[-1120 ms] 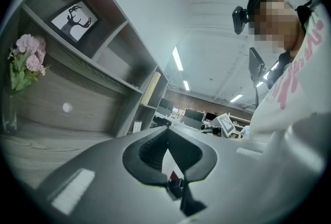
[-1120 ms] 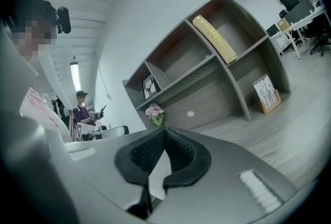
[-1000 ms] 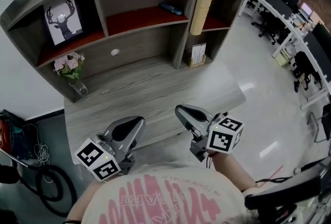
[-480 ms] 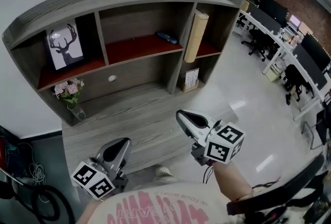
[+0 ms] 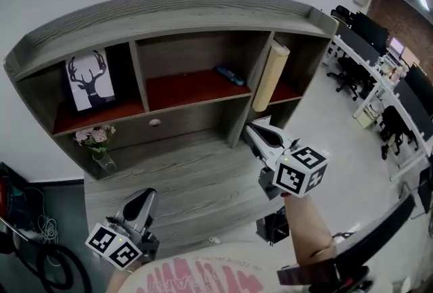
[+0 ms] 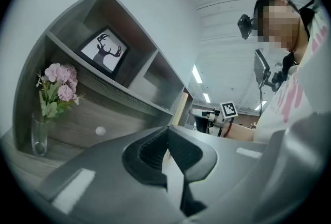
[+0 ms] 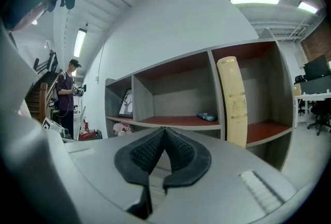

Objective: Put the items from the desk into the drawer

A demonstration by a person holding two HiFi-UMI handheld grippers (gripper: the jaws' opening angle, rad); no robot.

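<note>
Opening phase, I'd say: the grey wood drawer front (image 5: 193,119) with its small white round knob (image 5: 155,122) looks closed, though the angle is steep. The right gripper (image 5: 250,129) hangs level, jaws pressed together on nothing. The left gripper (image 5: 145,197), at six o'clock, is likewise closed and empty. The glass vase of pink flowers (image 5: 97,146) stands at nine o'clock on the grey surface (image 5: 189,173). Next: part the jaws, take that knob, pull.

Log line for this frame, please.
left claw: shut, empty | right claw: shut, empty | drawer: closed | blue item: on middle shelf
</note>
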